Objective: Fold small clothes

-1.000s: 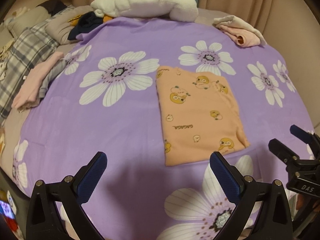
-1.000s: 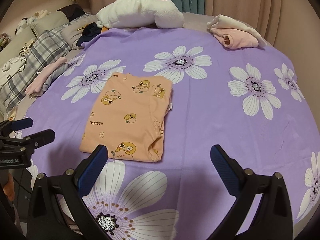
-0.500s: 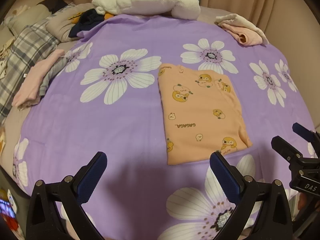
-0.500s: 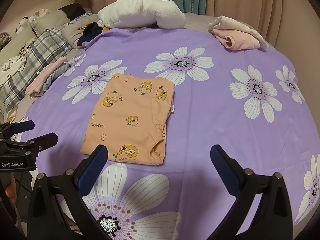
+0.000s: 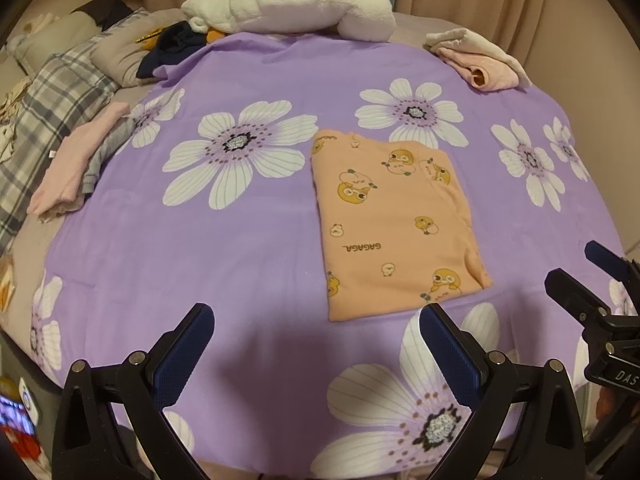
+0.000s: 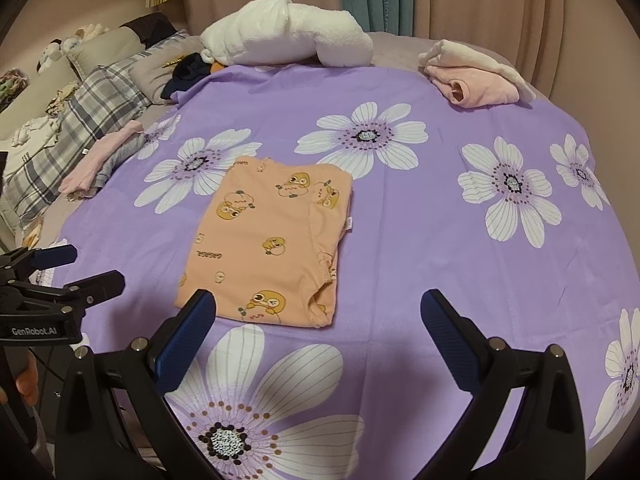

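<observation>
Peach duck-print cotton garment (image 5: 394, 220), folded to a rectangle, lies flat mid-bed on the purple flower-print sheet (image 5: 224, 256). Judged light, limp, easily creased; pinch near-edge corners. Left gripper (image 5: 316, 344) and right gripper (image 6: 318, 328): jaws apart, empty, short of near hem.

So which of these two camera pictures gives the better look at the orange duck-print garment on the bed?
The right wrist view: the orange garment lies near the picture's centre, with its layered right edge, hem stitching and small tag visible. In the left wrist view, the garment sits right of centre, whole, but its right edge shows less detail.
</observation>
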{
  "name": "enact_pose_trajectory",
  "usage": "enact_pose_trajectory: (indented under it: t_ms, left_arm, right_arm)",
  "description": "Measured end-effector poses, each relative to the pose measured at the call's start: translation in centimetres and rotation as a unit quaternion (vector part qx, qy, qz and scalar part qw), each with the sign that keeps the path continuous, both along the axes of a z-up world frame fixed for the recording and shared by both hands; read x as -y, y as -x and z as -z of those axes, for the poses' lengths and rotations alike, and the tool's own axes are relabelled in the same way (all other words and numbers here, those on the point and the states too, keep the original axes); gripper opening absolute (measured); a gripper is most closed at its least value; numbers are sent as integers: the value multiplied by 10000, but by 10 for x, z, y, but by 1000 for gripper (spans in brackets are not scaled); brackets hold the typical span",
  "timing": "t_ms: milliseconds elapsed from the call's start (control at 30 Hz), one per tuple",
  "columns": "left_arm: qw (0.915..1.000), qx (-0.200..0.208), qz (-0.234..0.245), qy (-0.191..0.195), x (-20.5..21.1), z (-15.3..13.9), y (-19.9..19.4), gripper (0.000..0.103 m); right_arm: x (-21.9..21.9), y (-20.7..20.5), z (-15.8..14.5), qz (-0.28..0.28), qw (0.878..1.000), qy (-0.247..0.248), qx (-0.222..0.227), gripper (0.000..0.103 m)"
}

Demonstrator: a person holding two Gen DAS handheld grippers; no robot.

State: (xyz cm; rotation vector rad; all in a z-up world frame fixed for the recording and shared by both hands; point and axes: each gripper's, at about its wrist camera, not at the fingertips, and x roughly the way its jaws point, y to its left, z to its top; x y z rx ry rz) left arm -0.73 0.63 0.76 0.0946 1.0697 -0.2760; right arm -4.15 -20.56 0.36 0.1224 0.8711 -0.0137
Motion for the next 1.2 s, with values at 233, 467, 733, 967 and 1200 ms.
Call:
enact_pose_trajectory:
  t_ms: [233, 467, 733, 967, 1200]
  left_arm:
    - [9999, 123, 41, -14, 3, -9, 5, 101]
    - [9999, 136, 19, -23, 1, -10, 6, 101]
    - [9999, 123, 41, -20, 0, -10, 6, 101]
    - [9999, 111, 38, -21, -1, -9, 6, 101]
    - [9999, 121, 26, -39, -1, -9, 6, 101]
  right_arm:
    - [-5, 6, -8, -115, 9999, 10, 80, 103]
    - [-2, 6, -9, -85, 9999, -34, 97, 103]
    - [-2, 6, -10, -75, 9999, -39, 100, 103]
    - [-2, 6, -10, -73, 9999, -40, 95, 103]
    - [-3, 7, -10, -68, 9999, -34, 93, 103]
